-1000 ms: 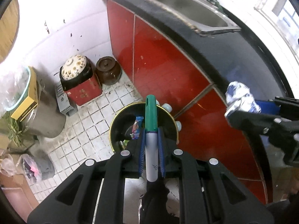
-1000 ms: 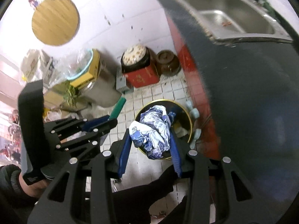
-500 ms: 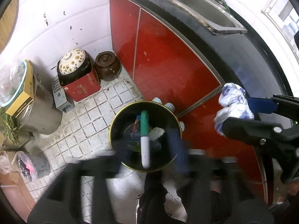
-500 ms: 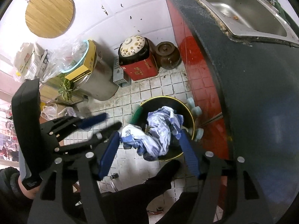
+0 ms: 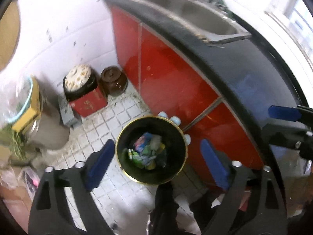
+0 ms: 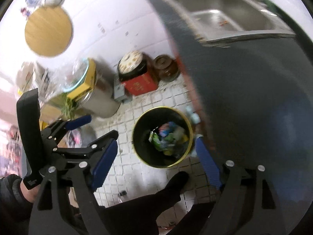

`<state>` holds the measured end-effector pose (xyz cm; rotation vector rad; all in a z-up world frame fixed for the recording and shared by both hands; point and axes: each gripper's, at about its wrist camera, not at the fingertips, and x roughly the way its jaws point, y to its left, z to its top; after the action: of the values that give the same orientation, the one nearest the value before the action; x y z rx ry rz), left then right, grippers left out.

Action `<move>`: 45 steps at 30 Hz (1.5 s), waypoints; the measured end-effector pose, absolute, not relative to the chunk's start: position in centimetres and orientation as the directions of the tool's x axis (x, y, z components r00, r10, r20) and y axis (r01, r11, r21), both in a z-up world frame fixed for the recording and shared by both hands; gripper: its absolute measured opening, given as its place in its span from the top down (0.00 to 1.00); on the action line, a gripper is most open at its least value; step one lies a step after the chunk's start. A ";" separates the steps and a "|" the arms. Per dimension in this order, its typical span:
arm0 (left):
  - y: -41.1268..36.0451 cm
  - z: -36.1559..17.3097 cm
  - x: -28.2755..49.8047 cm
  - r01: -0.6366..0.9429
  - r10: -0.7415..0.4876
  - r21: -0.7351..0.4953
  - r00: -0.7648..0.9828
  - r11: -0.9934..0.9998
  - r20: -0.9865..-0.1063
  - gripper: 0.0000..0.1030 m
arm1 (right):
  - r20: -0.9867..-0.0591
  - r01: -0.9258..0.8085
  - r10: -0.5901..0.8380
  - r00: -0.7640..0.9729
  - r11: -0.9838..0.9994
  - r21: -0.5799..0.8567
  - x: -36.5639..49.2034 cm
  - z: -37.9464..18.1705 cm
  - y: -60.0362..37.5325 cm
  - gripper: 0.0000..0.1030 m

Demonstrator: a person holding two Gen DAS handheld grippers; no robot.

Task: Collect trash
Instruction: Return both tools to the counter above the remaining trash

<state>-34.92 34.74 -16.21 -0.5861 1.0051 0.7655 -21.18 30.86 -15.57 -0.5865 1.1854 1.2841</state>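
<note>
A black trash bin with a gold rim [image 5: 125, 137] stands on the tiled floor beside the red cabinet. It holds a heap of colourful wrappers and crumpled paper [image 5: 146, 151]. My left gripper [image 5: 156, 162] hangs open and empty above the bin. My right gripper [image 6: 156, 162] is also open and empty above the bin [image 6: 137, 137], with the trash heap [image 6: 168, 137] below it. The left gripper also shows at the left of the right wrist view [image 6: 92, 125]. The right gripper's blue pad [image 5: 283, 113] shows at the right of the left wrist view.
A black counter [image 5: 234, 58] with a steel sink [image 5: 191, 13] runs over red cabinet doors [image 5: 172, 78]. A red box with a patterned pot [image 5: 86, 98], a brown jar [image 5: 113, 80] and a steel drum [image 5: 49, 133] stand by the wall. My dark shoe [image 6: 176, 182] is near the bin.
Both grippers opened. The green-capped marker dropped from the left gripper and the blue-and-white crumpled wrapper from the right; both are now gone from the jaws, down in the bin.
</note>
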 end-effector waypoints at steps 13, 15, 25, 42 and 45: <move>20.3 -10.4 -14.7 -0.277 0.097 -0.066 0.536 0.959 -0.839 0.11 | -0.830 -0.649 0.457 0.319 0.744 0.159 -6.7 -7.8 6.2 0.22; 16.8 -9.8 -11.4 -0.178 0.042 -0.070 0.558 0.981 -0.829 0.11 | -0.818 -0.545 0.425 0.388 0.821 0.168 -4.7 -7.1 0.7 0.22; 1.5 -9.1 -2.7 0.219 -0.153 -0.034 0.555 0.975 -0.818 0.11 | -0.802 -0.163 0.267 0.535 0.963 0.212 -1.7 -8.0 -19.3 0.22; -0.7 -15.5 8.4 0.185 -0.079 0.010 0.465 0.983 -0.882 0.11 | -0.861 -0.122 0.189 0.472 0.981 0.148 2.1 -14.4 -25.7 0.22; -0.5 -16.9 10.9 0.165 -0.072 0.003 0.445 0.986 -0.892 0.11 | -0.882 -0.158 0.184 0.433 0.979 0.126 3.6 -16.7 -25.3 0.22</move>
<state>10.91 -0.52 -16.91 0.0936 1.1000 -0.1467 3.64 -25.34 -16.69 0.0260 1.1023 0.2131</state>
